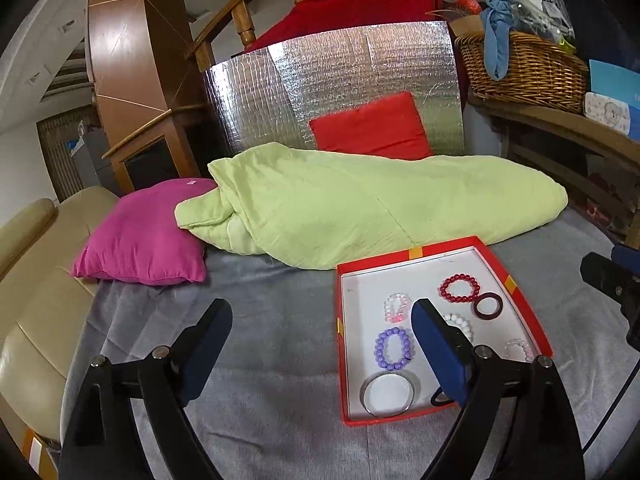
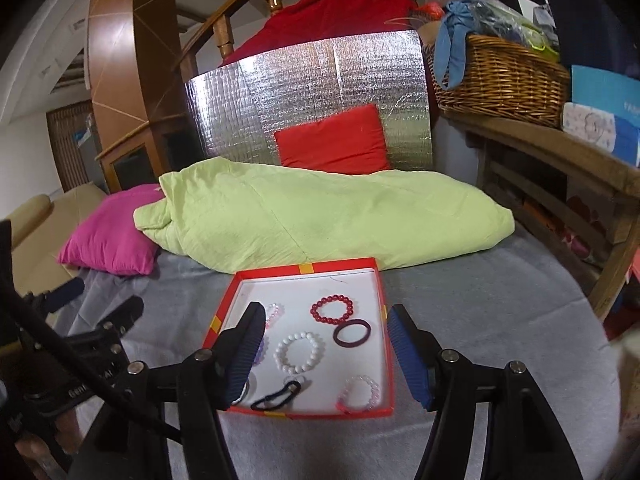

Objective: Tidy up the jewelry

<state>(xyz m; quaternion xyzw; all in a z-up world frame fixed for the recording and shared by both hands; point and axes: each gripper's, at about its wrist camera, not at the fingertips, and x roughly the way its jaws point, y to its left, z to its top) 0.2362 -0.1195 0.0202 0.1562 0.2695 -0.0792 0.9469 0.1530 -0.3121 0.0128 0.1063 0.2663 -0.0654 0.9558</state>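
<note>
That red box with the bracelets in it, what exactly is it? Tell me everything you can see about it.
The red box is a shallow, open, square tray that looks like cardboard: red walls with yellow-orange tape patches, white floor. It lies flat on the grey cloth, its far edge close against the green quilt. Inside, lying loose, are several bracelets and rings, among them a red bead bracelet, a white bead bracelet and a dark hair tie. Nothing grips it.

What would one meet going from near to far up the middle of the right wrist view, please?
Black hair tie → white bead bracelet → red bead bracelet → box far rim → green quilt → red cushion → foil panel.
</note>
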